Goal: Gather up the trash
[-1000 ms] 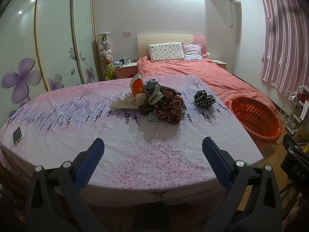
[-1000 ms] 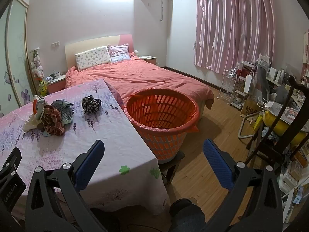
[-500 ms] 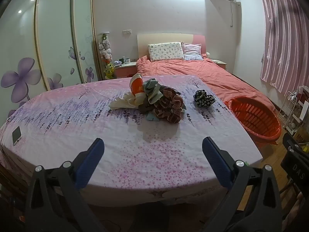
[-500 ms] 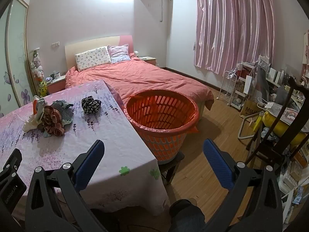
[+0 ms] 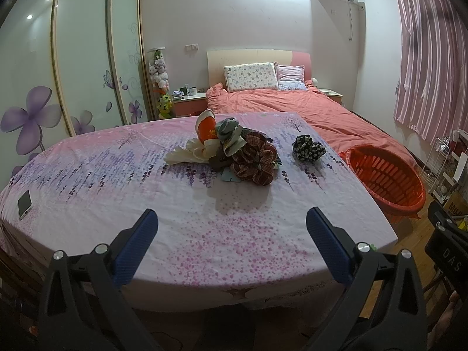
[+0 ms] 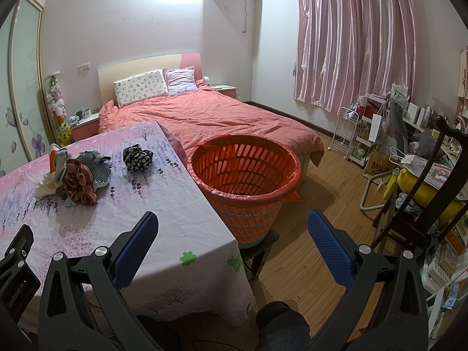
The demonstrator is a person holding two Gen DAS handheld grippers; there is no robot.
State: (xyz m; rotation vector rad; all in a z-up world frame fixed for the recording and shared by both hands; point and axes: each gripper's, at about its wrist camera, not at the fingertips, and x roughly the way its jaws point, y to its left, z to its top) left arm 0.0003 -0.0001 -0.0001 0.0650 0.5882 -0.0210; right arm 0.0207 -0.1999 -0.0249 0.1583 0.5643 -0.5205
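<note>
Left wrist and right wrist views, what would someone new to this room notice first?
Probably the heap of crumpled scraps in the middle of the table with its pink flowered cloth, and a dark floral bundle lying apart to its right. Next, the big orange basket standing off the table's right edge, in front of the bed. Both the left gripper and right gripper are open and empty.

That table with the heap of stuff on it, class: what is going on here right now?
A person holds a two-finger gripper in each hand, and both the left gripper and the right gripper hang open and empty near the table's front edge. A pile of trash and a separate dark crumpled piece lie untouched on the floral cloth. The orange basket beside the table looks empty. Collecting has not yet begun.
</note>
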